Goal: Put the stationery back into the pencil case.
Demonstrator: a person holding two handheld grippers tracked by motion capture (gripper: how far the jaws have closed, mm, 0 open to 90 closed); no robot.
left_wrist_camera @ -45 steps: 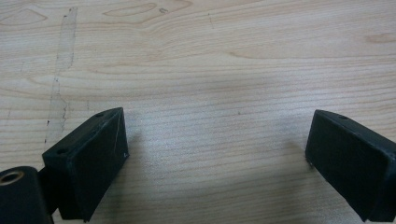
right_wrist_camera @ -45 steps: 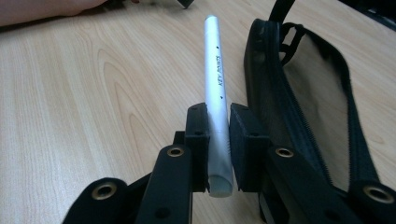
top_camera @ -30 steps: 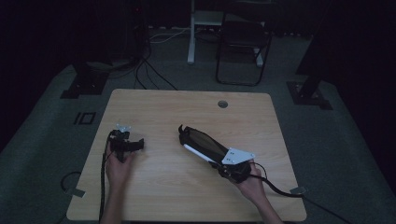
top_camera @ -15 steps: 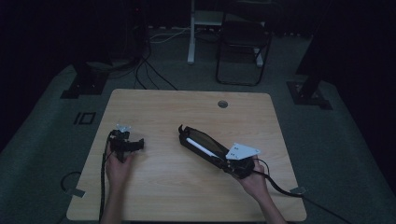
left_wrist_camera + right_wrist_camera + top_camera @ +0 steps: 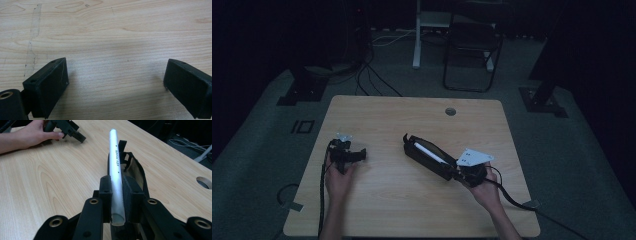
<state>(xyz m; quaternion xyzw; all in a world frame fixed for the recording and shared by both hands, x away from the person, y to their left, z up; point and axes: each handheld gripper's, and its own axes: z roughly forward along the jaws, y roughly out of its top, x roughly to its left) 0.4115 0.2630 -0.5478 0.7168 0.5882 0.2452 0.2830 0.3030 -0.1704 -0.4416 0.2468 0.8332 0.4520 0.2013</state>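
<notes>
Plainly, the right gripper (image 5: 117, 195) had its jaws closed on a slim white tube (image 5: 115, 165), pinching it near its near end so that most of its length stuck out ahead over a black pouch (image 5: 136, 173) with an open mouth. Seen from the high view, tube (image 5: 428, 151) and pouch (image 5: 428, 159) lay near the middle of the tabletop (image 5: 412, 210), a little toward its right edge, with the right gripper (image 5: 447, 167) behind them. The tube looked light and stiff, with a smooth, probably slippery skin; gripped so close to one end it would likely tend to swing or slide, so a hold nearer its middle seemed safer. The pouch looked soft and would probably shift unless pinned at its rim. The left gripper (image 5: 354, 156) rested near the left edge, its jaws (image 5: 115, 85) spread wide over bare wood, holding nothing
</notes>
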